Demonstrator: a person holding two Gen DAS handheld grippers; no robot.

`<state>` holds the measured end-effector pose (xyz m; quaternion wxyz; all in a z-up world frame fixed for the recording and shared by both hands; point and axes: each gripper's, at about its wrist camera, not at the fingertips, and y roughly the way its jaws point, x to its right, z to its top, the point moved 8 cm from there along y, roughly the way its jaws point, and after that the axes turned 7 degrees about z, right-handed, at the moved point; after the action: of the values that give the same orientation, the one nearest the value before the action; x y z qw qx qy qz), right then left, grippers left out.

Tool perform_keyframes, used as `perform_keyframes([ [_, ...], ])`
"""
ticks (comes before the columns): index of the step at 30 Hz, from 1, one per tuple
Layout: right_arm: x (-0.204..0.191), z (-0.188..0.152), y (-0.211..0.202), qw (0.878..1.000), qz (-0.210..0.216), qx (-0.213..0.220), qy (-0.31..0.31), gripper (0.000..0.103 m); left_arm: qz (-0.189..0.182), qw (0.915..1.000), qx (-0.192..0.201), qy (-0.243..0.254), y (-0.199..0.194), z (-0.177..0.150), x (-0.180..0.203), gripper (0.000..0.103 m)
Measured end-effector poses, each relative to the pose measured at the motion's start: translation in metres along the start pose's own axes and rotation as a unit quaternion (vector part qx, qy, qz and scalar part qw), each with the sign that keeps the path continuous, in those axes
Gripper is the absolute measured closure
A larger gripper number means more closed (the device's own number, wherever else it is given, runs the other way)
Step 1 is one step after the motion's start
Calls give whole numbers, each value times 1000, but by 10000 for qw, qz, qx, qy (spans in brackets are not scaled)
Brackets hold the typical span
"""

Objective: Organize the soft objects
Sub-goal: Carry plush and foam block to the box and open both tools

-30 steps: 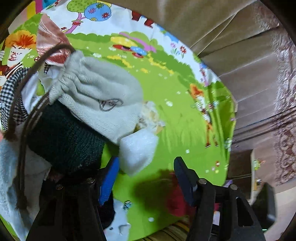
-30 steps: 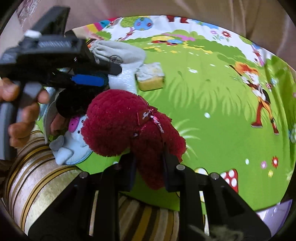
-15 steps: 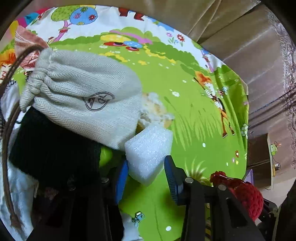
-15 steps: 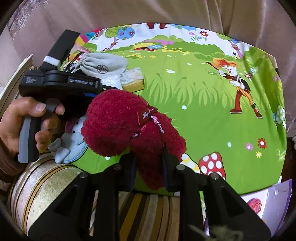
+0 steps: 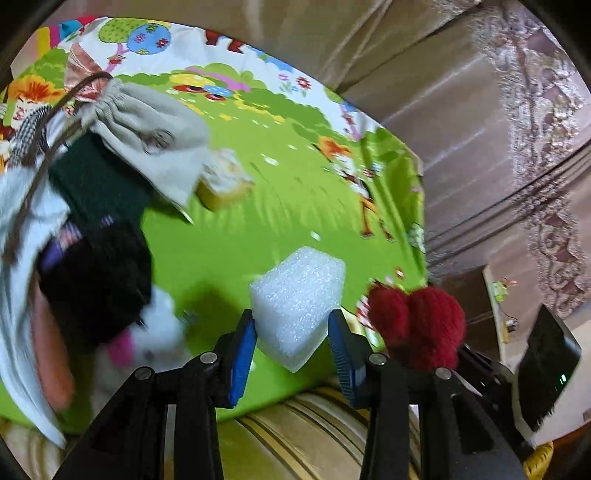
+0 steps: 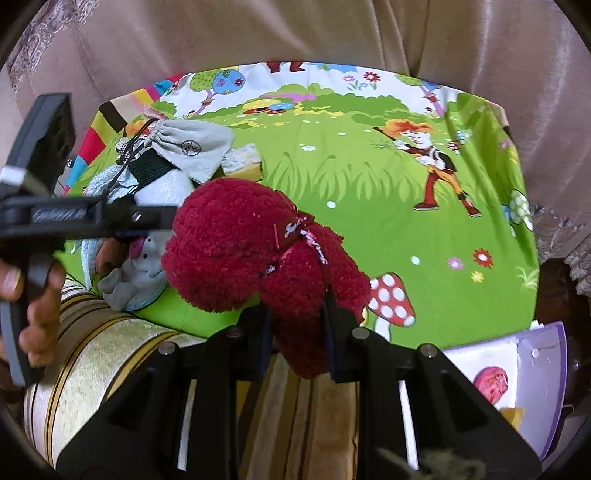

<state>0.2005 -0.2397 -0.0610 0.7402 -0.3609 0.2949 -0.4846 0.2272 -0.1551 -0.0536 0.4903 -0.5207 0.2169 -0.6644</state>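
Note:
My left gripper is shut on a white foam block and holds it above the green cartoon play mat. My right gripper is shut on a dark red plush toy, lifted over the mat's near edge; the plush also shows in the left wrist view. At the mat's left lies a pile: a grey drawstring pouch, a dark green knit piece, a yellow sponge, a pale blue cloth and a grey-white plush.
A striped sofa cushion lies under the mat's near edge. Beige sofa back cushions rise behind. A white and purple box stands at the right. The mat's right half carries nothing.
My left gripper closed on the foam block and pulled it back and up, away from the pouch and sponge. My right gripper kept the red plush and drew back from the pile.

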Motion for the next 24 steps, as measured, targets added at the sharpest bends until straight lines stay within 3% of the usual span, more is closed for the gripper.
perform_keyframes([
  [13, 53, -40, -66, 9950, -660, 368, 646, 76, -616, 9962, -146, 593, -8, -53, 97, 62],
  [24, 125, -89, -110, 9822, -1184, 432, 1390, 76, -753, 9864, -535, 1360, 15, -89, 173, 62],
])
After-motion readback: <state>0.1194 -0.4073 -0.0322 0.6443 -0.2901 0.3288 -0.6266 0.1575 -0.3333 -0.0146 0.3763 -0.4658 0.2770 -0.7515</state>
